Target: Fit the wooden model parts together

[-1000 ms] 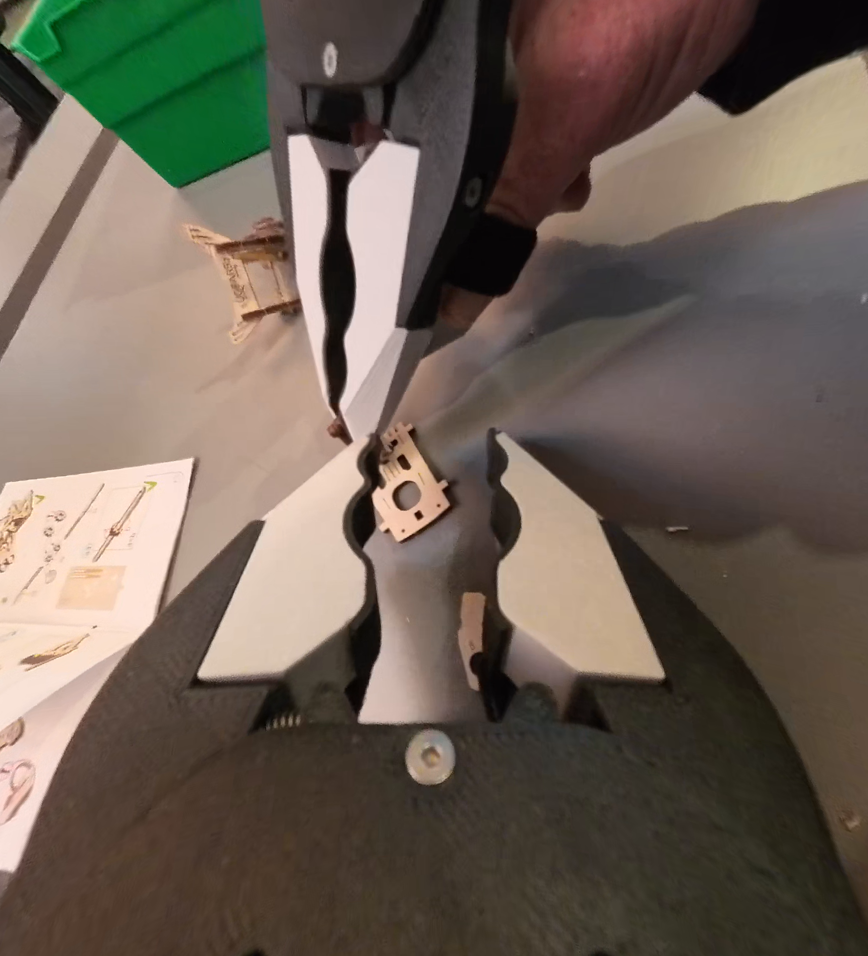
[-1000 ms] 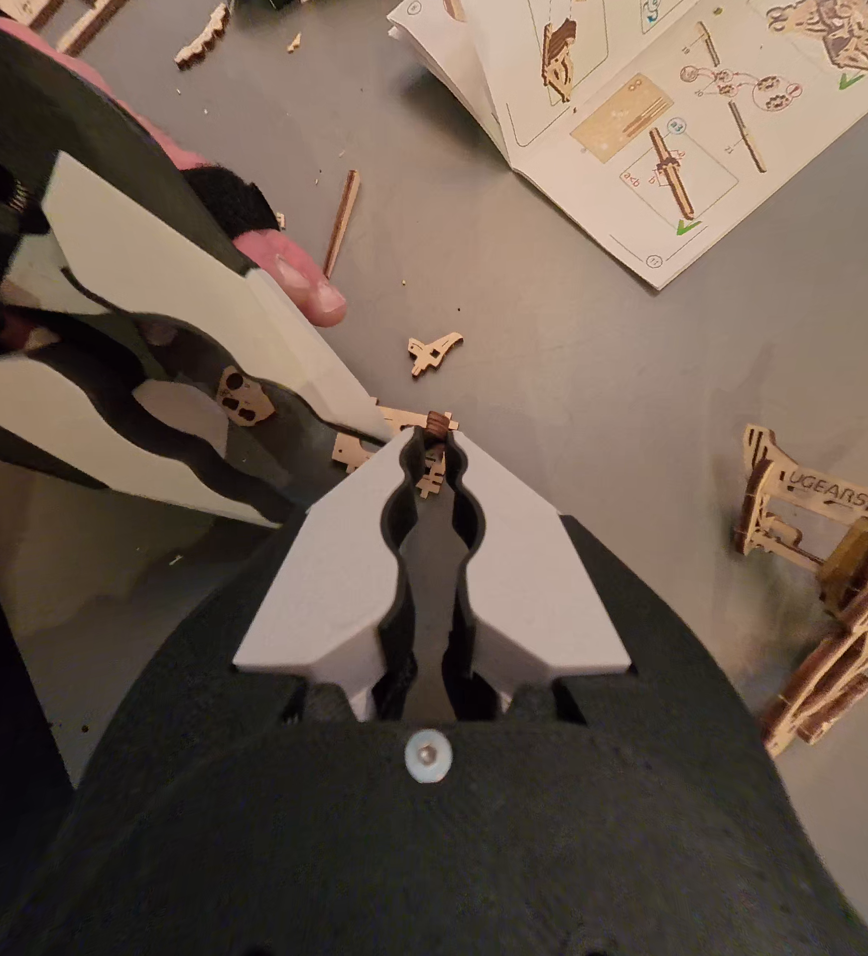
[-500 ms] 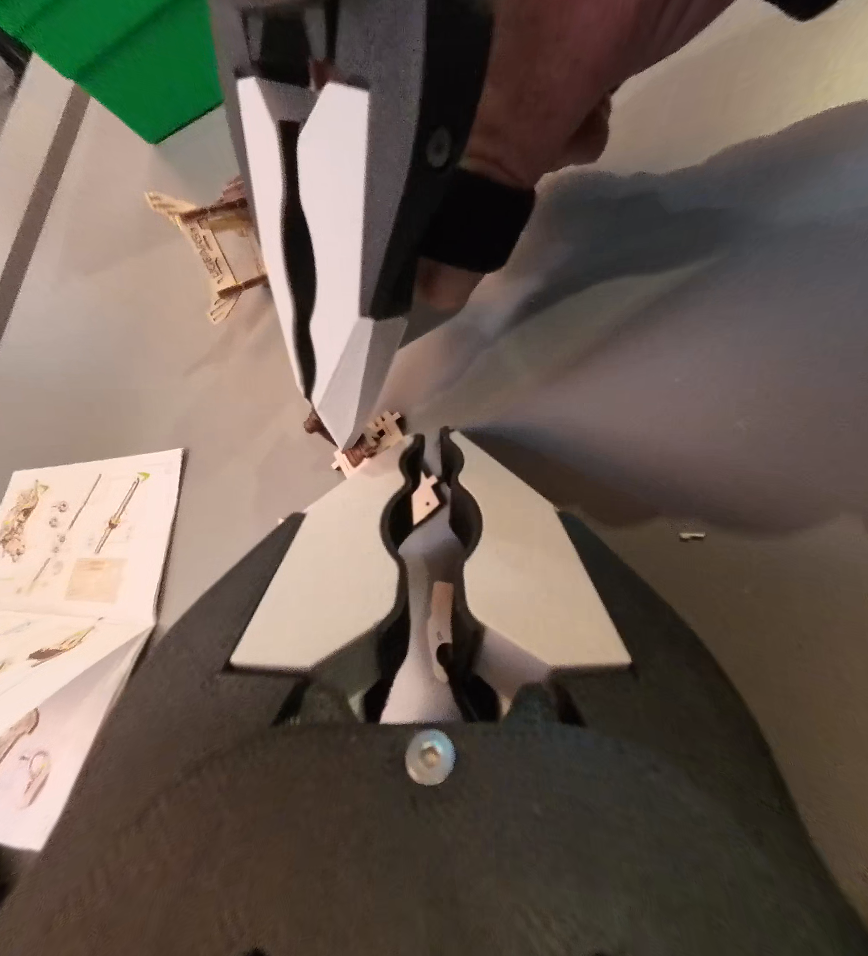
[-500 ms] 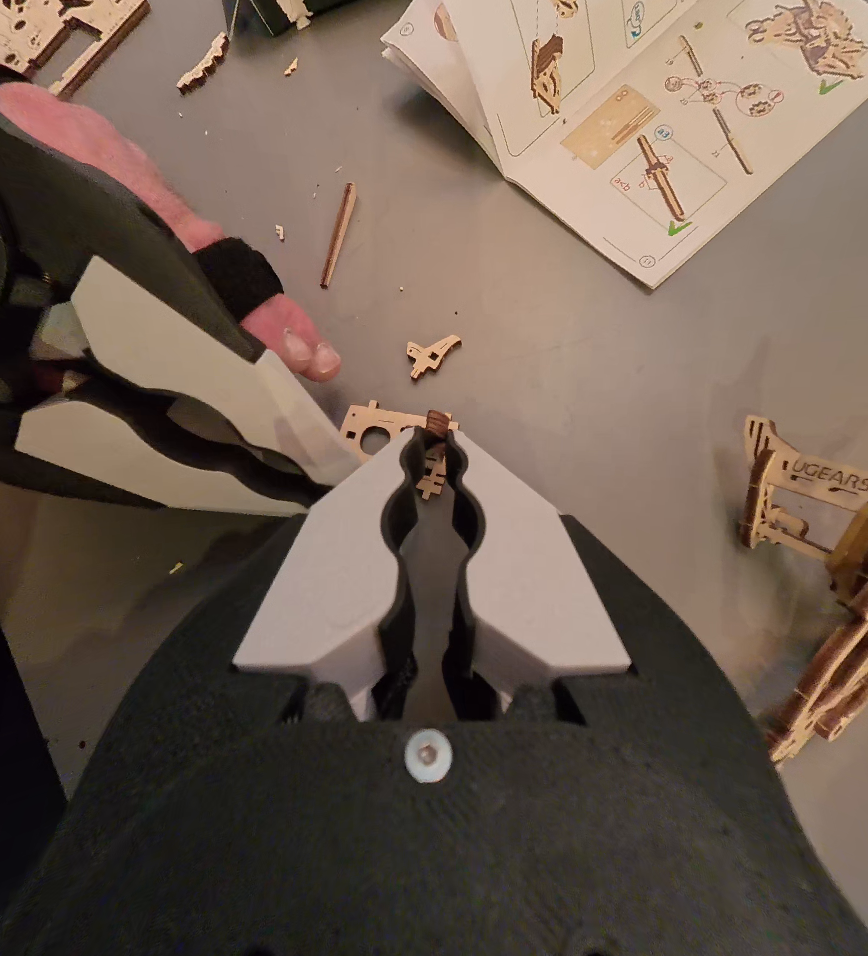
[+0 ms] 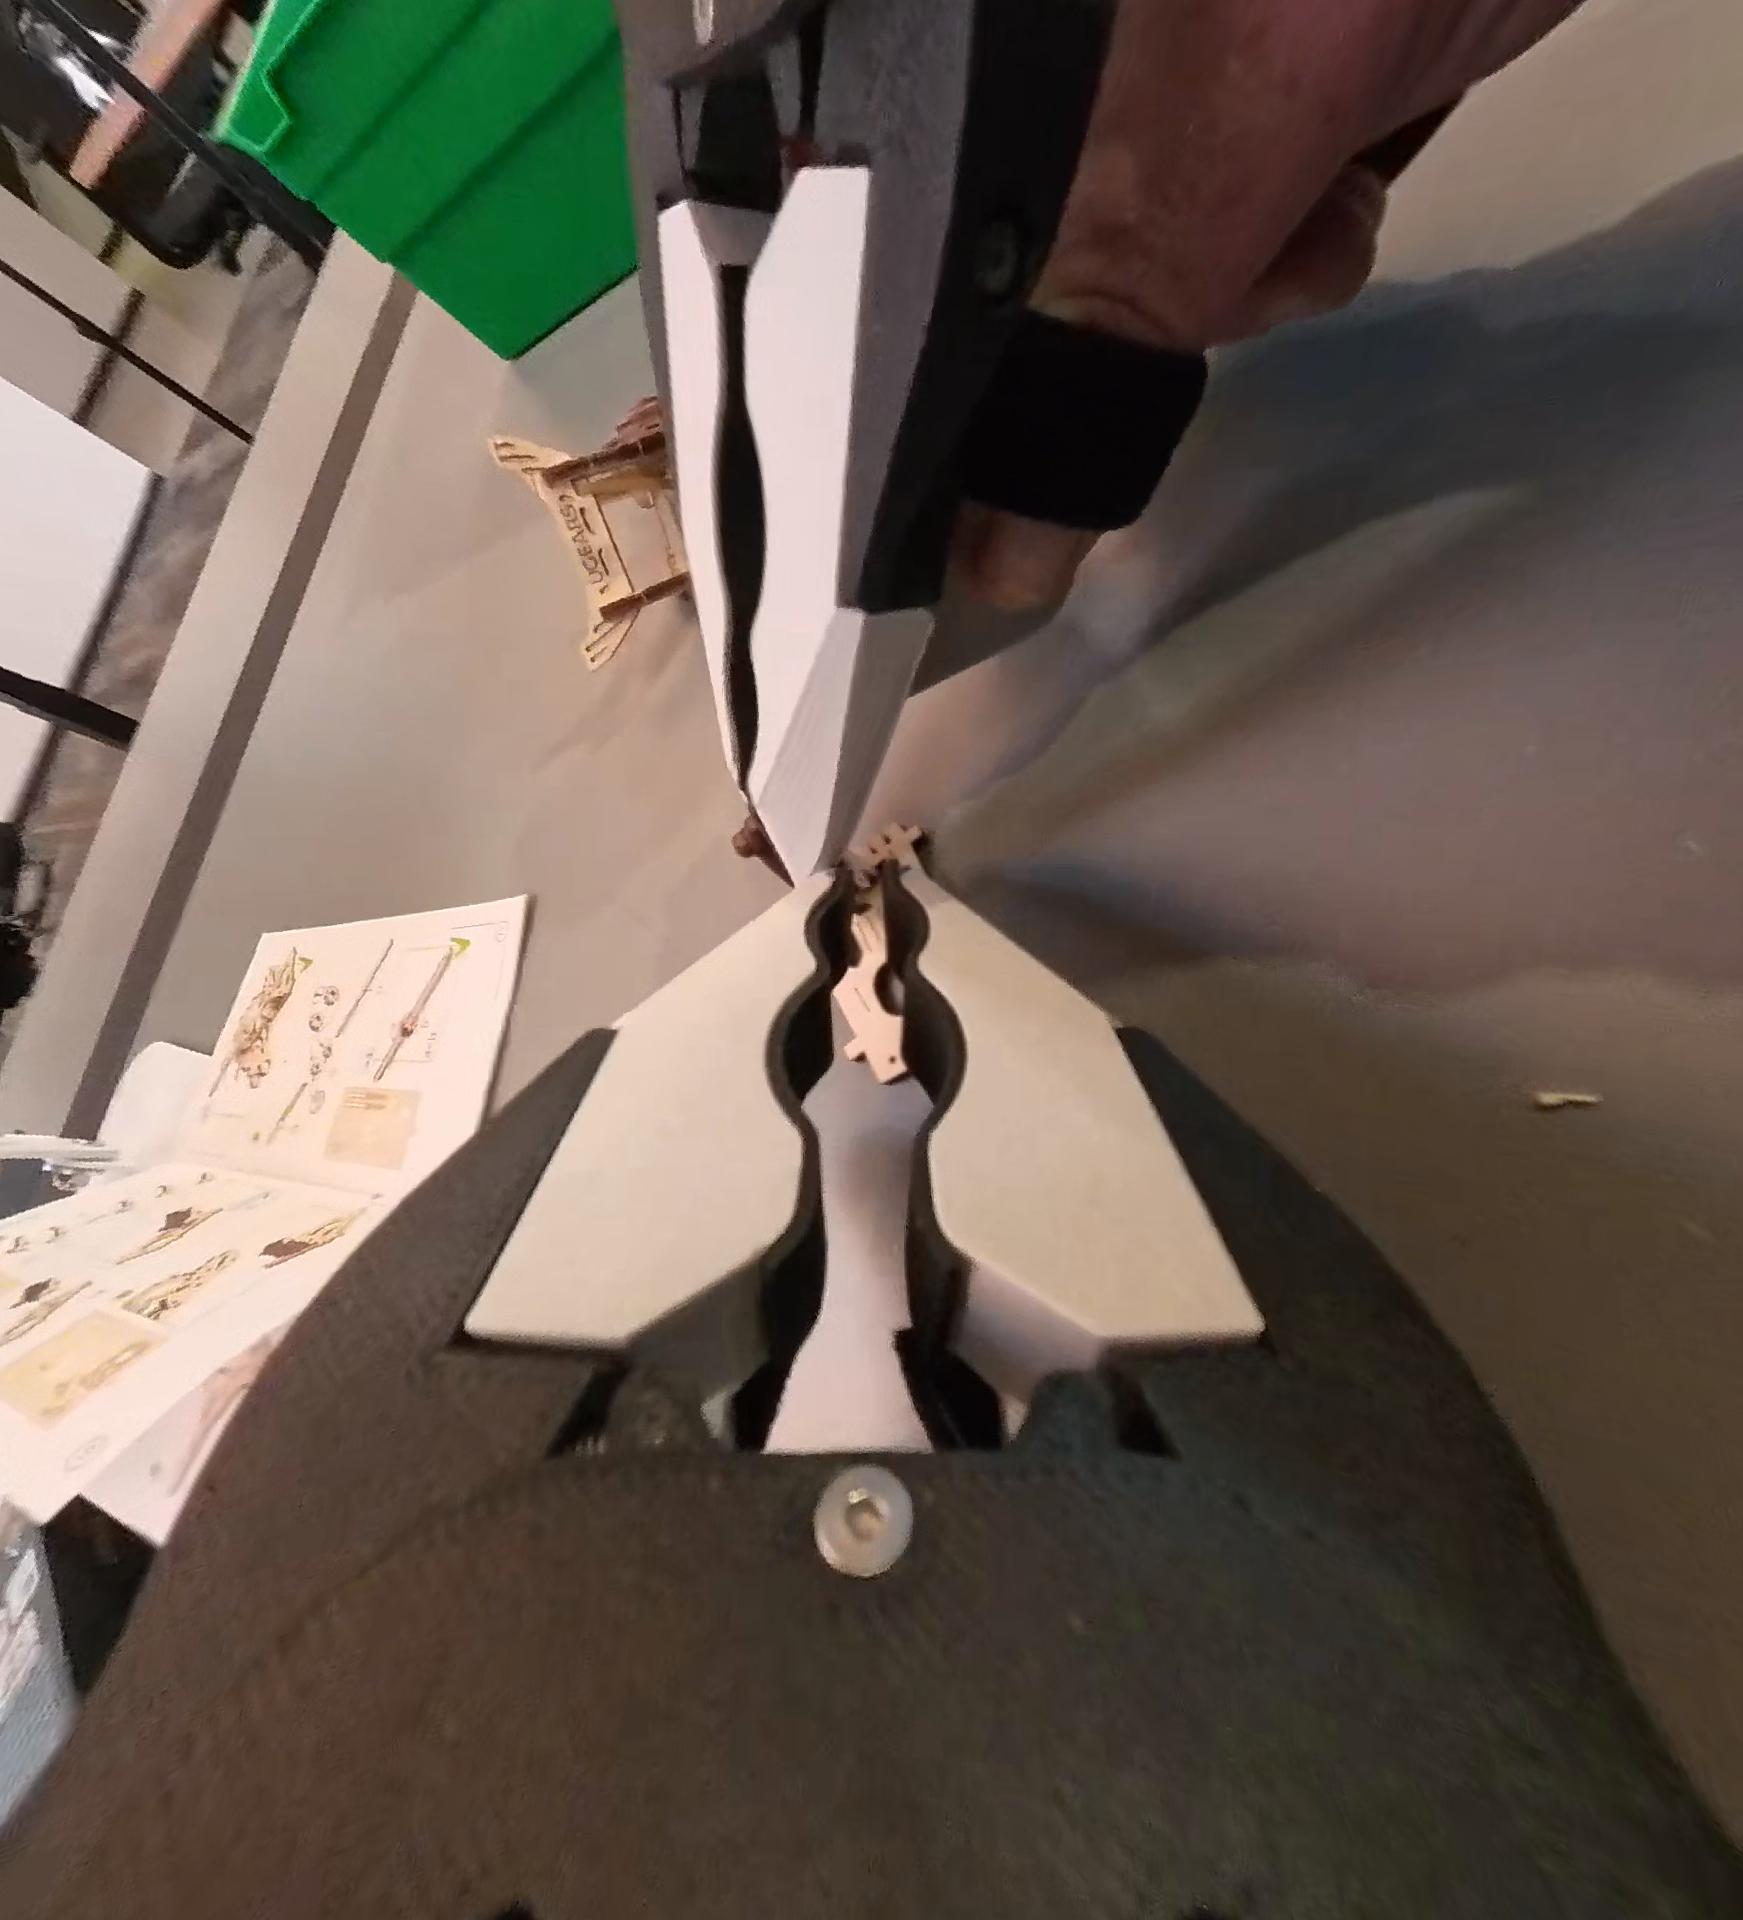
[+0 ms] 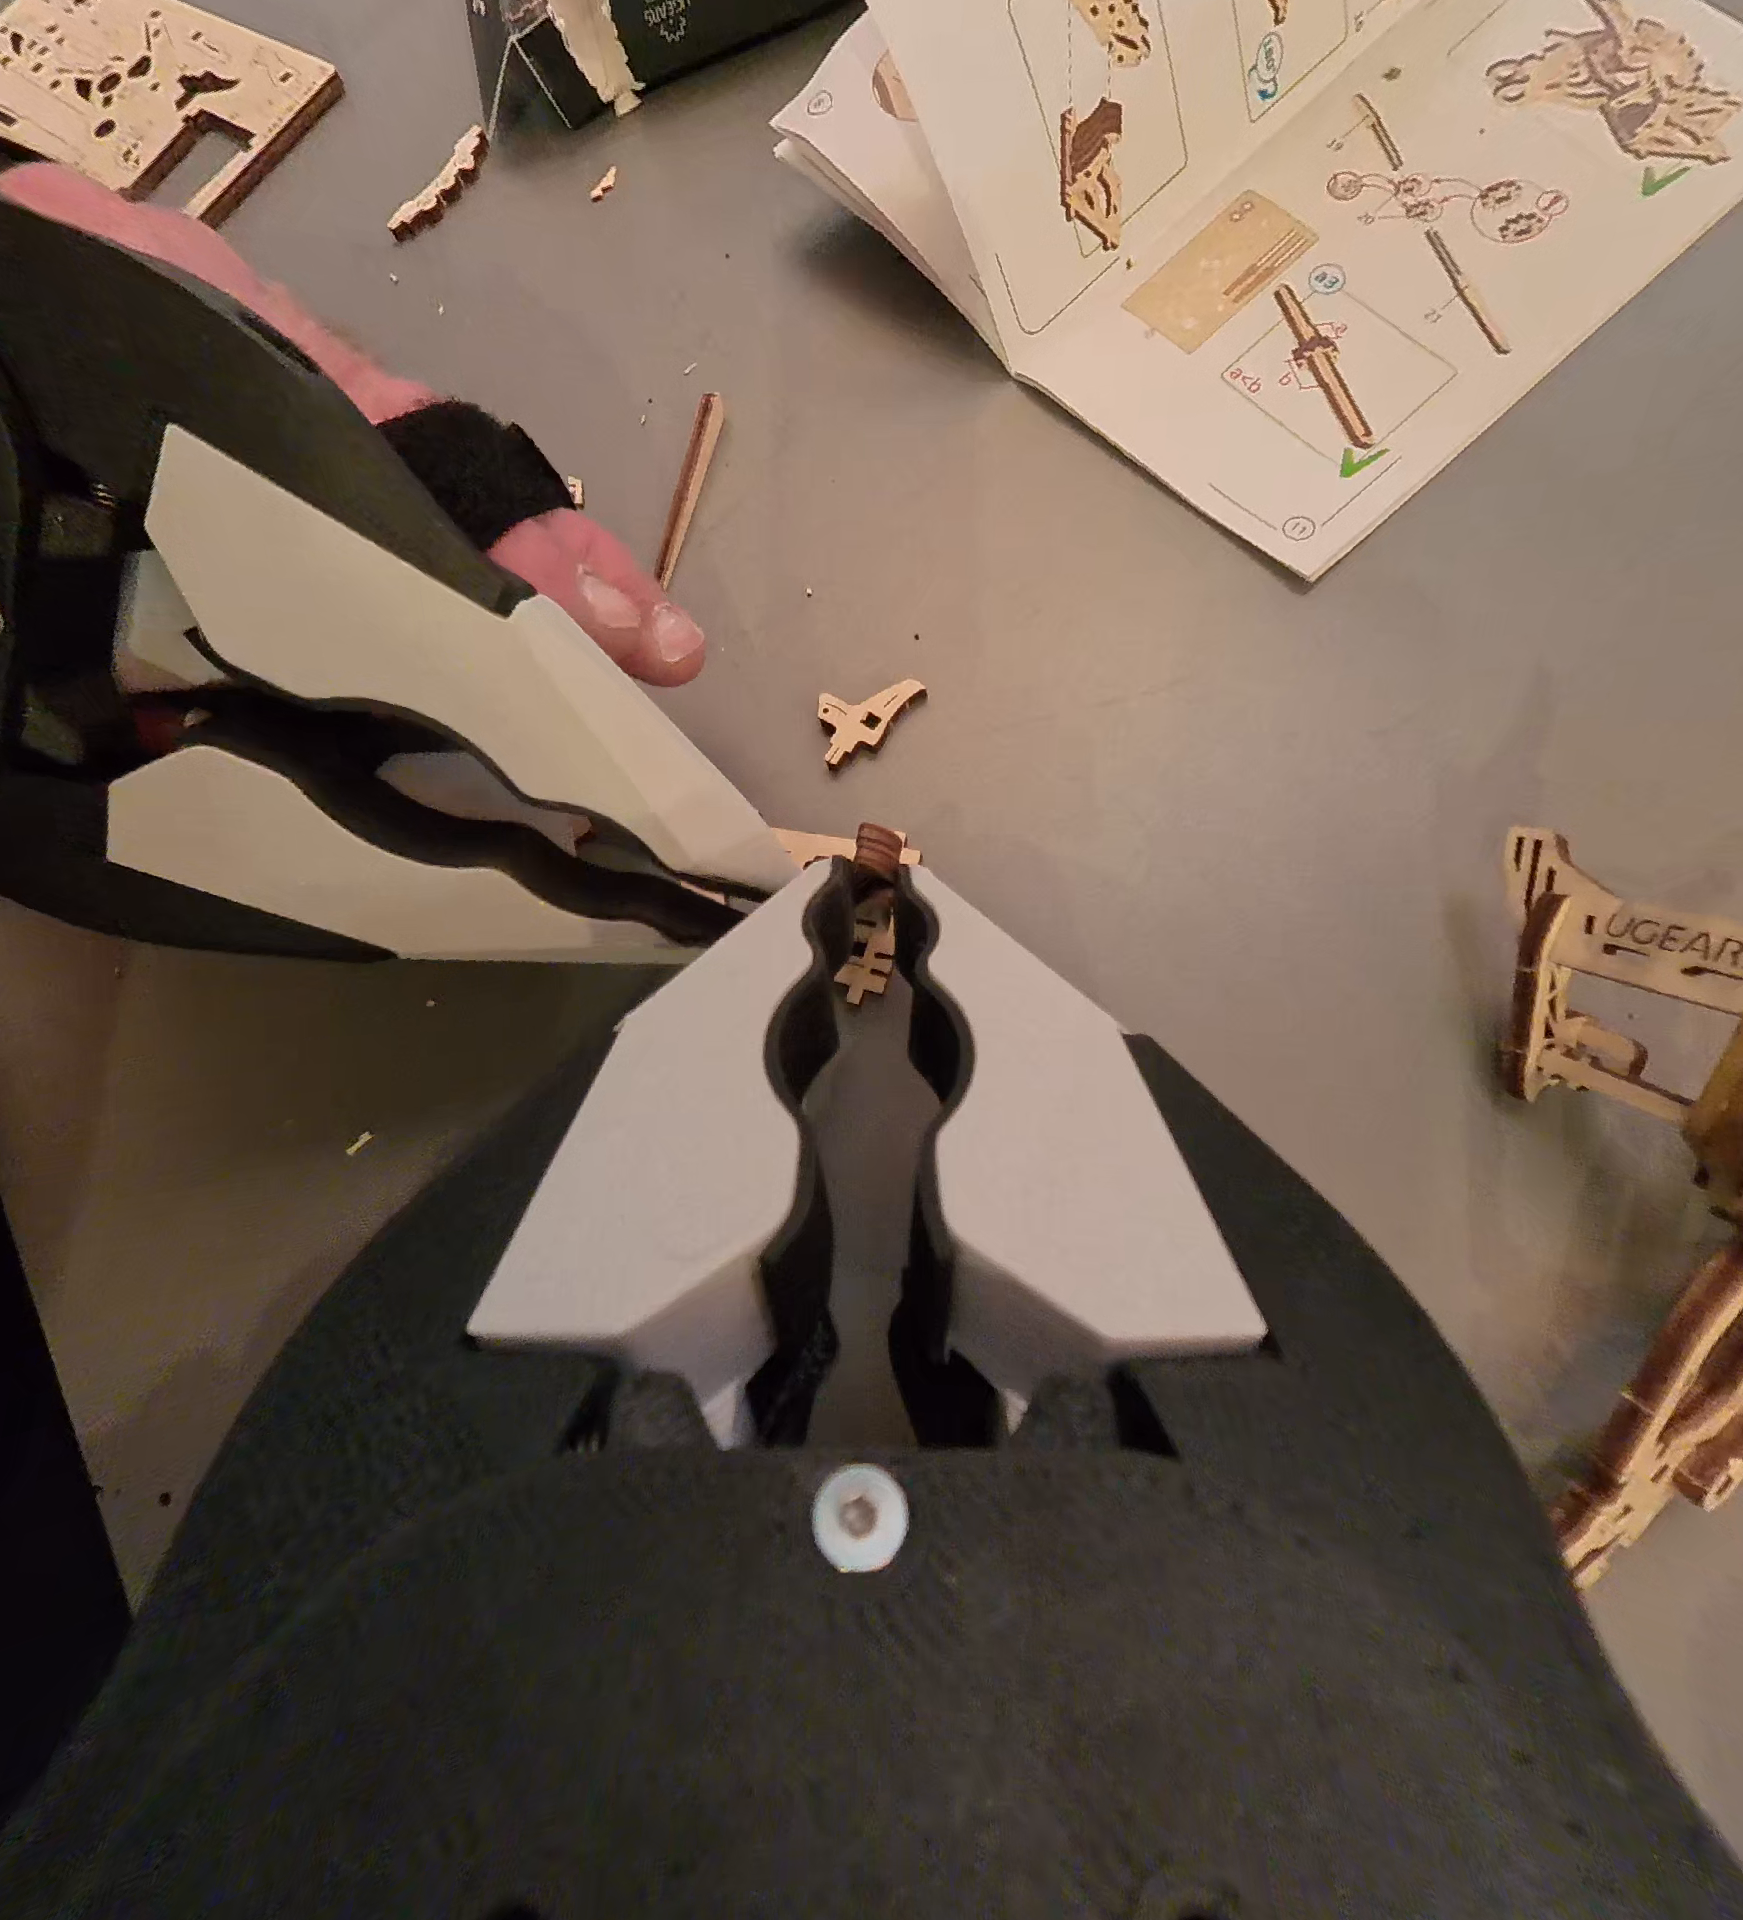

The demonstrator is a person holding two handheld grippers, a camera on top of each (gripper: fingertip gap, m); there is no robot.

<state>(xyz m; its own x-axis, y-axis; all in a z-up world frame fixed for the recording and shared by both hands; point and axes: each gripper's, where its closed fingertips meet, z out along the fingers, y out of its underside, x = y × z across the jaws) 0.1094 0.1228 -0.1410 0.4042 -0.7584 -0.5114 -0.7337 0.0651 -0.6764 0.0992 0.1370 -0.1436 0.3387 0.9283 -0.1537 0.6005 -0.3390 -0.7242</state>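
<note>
My left gripper [image 5: 872,885] is shut on a flat pale wooden plate [image 5: 872,1003], seen edge-on between its fingers. My right gripper [image 6: 872,875] is shut on a small wooden pin part [image 6: 877,847] with a dark round end and a cross-shaped tail. In the left wrist view the right gripper [image 5: 786,854] comes down from above and its tip meets my left tips. In the right wrist view the left gripper [image 6: 755,885] comes in from the left, and the plate's edge [image 6: 802,844] touches the pin part. How the two parts seat is hidden.
An open instruction booklet [image 6: 1262,260] lies at the back. A partly built wooden model [image 6: 1677,1091] stands to the right. A loose wooden piece [image 6: 867,719], a thin stick [image 6: 690,488] and a punched wooden sheet [image 6: 119,94] lie on the grey table. A green bin [image 5: 431,156] stands far off.
My left gripper was open around the plate lying flat; it has closed on it and now holds it edge-on. The right gripper stayed shut on its pin part at the plate.
</note>
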